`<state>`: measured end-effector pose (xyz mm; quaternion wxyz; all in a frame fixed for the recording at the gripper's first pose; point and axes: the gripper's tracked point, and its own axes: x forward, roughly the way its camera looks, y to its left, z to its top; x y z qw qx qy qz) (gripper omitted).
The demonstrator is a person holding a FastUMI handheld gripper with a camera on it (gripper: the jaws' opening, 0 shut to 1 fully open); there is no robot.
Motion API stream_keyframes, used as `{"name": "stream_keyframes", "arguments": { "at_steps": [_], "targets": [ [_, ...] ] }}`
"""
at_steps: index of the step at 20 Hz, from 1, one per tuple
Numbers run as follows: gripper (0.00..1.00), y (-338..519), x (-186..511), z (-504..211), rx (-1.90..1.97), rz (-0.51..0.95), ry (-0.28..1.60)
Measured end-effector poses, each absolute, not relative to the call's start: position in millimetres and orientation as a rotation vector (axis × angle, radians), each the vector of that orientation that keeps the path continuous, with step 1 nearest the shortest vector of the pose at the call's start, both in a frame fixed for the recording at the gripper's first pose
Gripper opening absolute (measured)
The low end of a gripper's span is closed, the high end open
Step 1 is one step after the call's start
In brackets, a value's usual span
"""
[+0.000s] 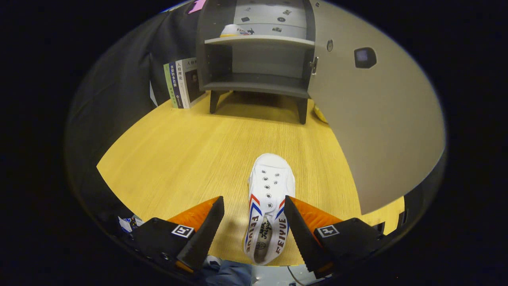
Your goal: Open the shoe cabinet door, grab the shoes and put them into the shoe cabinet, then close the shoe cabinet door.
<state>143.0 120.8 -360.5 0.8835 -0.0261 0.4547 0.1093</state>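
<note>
A white canvas shoe [269, 198] with red and blue stripes lies on the wooden table, toe pointing toward the cabinet. Its heel end sits between my fingers, close against the right one and apart from the left. My gripper [254, 204] is open, a wide gap between shoe and left finger. Beyond the shoe stands the grey shoe cabinet [258, 59] on short legs. Its door [377, 119] is swung open to the right. A second white shoe [235, 30] rests on the upper shelf; the lower shelf is bare.
Several books [183, 82] lean against the cabinet's left side. A yellow object [320, 114] peeks out behind the open door near the cabinet's right leg. The wooden tabletop [178, 159] spreads between me and the cabinet.
</note>
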Motion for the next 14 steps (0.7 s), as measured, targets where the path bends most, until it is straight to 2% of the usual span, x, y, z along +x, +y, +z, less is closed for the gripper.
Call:
{"name": "stream_keyframes", "arguments": {
  "at_steps": [6, 11, 12, 13, 14],
  "targets": [
    [0.89, 117, 152, -401, -0.06, 0.212, 1.073],
    [0.59, 111, 153, -406, -0.17, 0.204, 1.097],
    [0.58, 109, 153, -404, -0.186, 0.205, 1.099],
    [0.51, 110, 153, -405, -0.223, 0.226, 1.11],
    [0.51, 110, 155, -405, -0.247, 0.228, 1.105]
  ]
}}
